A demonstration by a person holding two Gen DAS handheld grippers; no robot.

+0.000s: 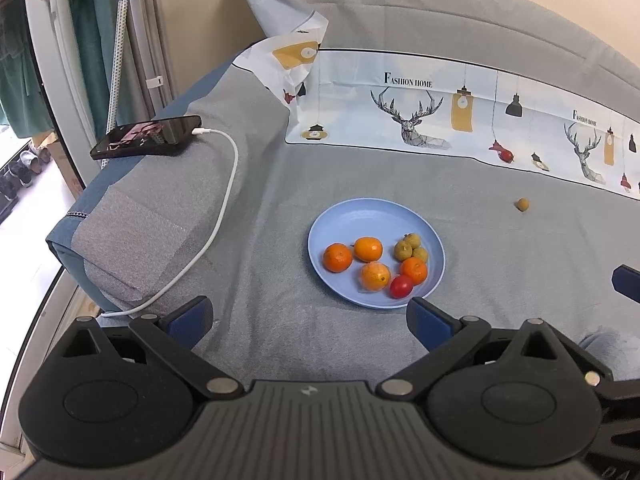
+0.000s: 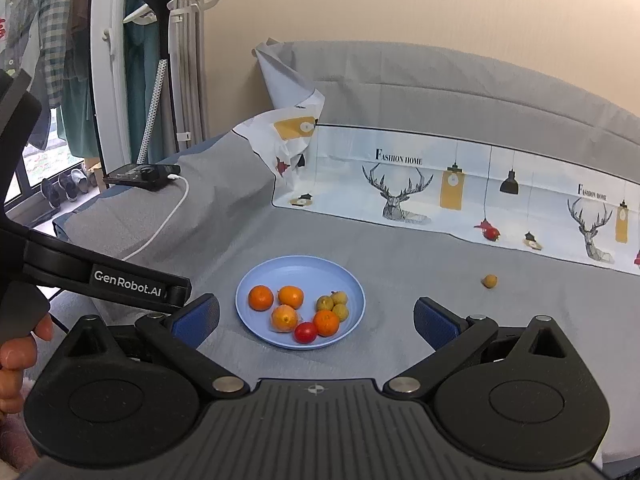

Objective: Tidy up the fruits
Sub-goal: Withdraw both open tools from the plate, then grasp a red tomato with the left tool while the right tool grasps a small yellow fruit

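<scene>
A light blue plate (image 1: 348,216) (image 2: 280,270) lies on the grey bed cover. It holds several small oranges (image 1: 338,257) (image 2: 261,297), a red cherry tomato (image 1: 401,286) (image 2: 305,332) and a few yellow-green longans (image 1: 404,249) (image 2: 332,302). One orange (image 1: 375,276) (image 2: 284,318) looks wrapped in clear film. A single longan (image 1: 522,204) (image 2: 489,281) rests alone on the cover, to the right of the plate. My left gripper (image 1: 310,320) is open just short of the plate's near rim, holding nothing. My right gripper (image 2: 316,320) is open too, its fingers spread either side of the plate's near edge.
A black phone (image 1: 146,137) (image 2: 142,172) with a white charging cable (image 1: 224,208) lies on a grey pillow at left. A printed sheet band (image 1: 460,112) (image 2: 460,188) and the headboard run along the back. The left gripper's arm (image 2: 128,282) and a hand (image 2: 16,356) cross the right wrist view's left edge.
</scene>
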